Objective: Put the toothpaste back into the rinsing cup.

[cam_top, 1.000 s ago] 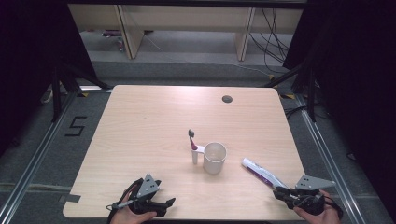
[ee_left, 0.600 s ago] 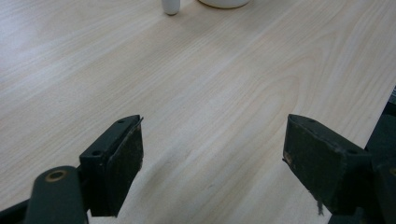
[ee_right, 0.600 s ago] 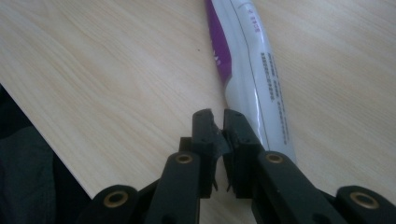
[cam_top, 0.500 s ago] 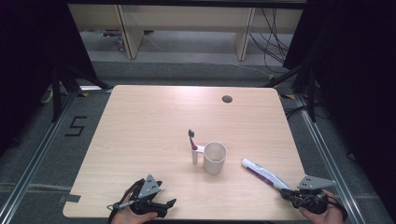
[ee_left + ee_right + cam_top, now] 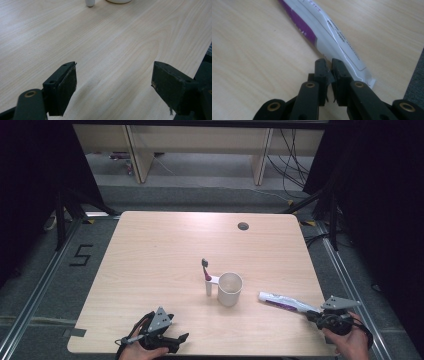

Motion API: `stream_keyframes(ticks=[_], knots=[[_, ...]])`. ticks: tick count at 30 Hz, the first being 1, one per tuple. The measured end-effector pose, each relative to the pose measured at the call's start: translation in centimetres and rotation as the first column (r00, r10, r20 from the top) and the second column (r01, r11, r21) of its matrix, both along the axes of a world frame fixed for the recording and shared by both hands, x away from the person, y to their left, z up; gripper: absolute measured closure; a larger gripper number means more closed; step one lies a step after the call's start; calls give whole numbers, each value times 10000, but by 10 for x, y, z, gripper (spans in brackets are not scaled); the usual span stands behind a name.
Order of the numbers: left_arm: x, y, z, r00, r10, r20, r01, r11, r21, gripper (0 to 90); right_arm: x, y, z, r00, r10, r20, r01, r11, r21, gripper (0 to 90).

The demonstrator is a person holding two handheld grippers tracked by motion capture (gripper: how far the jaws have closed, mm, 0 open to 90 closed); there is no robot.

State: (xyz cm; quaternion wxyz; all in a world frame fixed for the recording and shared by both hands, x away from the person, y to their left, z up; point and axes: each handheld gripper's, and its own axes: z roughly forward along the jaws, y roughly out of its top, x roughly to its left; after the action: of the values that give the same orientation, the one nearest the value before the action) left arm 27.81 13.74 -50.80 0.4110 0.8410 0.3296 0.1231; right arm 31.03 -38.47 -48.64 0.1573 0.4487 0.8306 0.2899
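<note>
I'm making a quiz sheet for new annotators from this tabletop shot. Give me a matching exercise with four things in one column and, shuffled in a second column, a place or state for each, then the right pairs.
Things:
1. toothpaste tube
2. white cup
3. left gripper
4. right gripper

Places or states:
A. jaws wide apart over bare table wood
B. stands upright near the table's middle, beside the toothbrush
C. jaws shut, tips at the tube's near end
D. lies flat on the table's right part, white and purple

Pairs: 1-D, 2-B, 3-A, 4-C
</note>
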Motion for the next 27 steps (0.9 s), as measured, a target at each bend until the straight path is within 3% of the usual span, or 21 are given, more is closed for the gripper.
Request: stream_keyframes(ticks=[1,2,3,4,7,9,15,17,18,23,24,25,27], knots=[[0,0,0,10000,14,35,-14,10000,-13,197,5,-2,1,9998,203,55,-202,9996,-215,830],[-1,0,0,10000,47,40,-47,10000,7,198,7,1,0,9998,-206,56,206,9998,-3,830],[0,0,0,10000,60,45,-60,10000,-25,198,12,3,-2,9989,-389,250,386,9992,122,830],[0,0,0,10000,45,3,-45,10000,-37,198,18,4,0,9988,-468,122,467,9989,66,830],[-1,0,0,10000,42,29,-42,10000,-8,198,34,6,0,9985,-475,281,477,9988,-55,831],[-1,0,1,10000,32,0,-32,10000,-63,199,48,4,3,9997,-20,234,32,9987,-518,829],[-1,0,1,10000,62,-40,-62,9998,-206,199,78,13,5,9996,-145,250,161,9975,-687,827],[-1,0,1,10000,16,-41,-16,9999,-125,199,84,16,6,9994,-317,109,324,9974,-650,826],[-2,0,1,10000,-57,-57,56,9999,-99,199,89,16,5,9994,-203,283,223,9972,-708,825],[-2,0,1,10000,-15,-60,14,9999,-100,203,107,21,3,9992,-247,299,268,9972,-694,821],[-2,0,1,10000,-12,-79,11,9999,-112,203,109,23,4,9991,-410,109,415,9975,-568,821],[-2,0,1,10000,12,-89,-14,9998,-174,203,112,23,3,9992,-282,300,301,9974,-654,819],[-1,0,1,10000,32,-65,-33,9998,-170,203,116,27,3,9986,-497,190,505,9976,-463,817]])
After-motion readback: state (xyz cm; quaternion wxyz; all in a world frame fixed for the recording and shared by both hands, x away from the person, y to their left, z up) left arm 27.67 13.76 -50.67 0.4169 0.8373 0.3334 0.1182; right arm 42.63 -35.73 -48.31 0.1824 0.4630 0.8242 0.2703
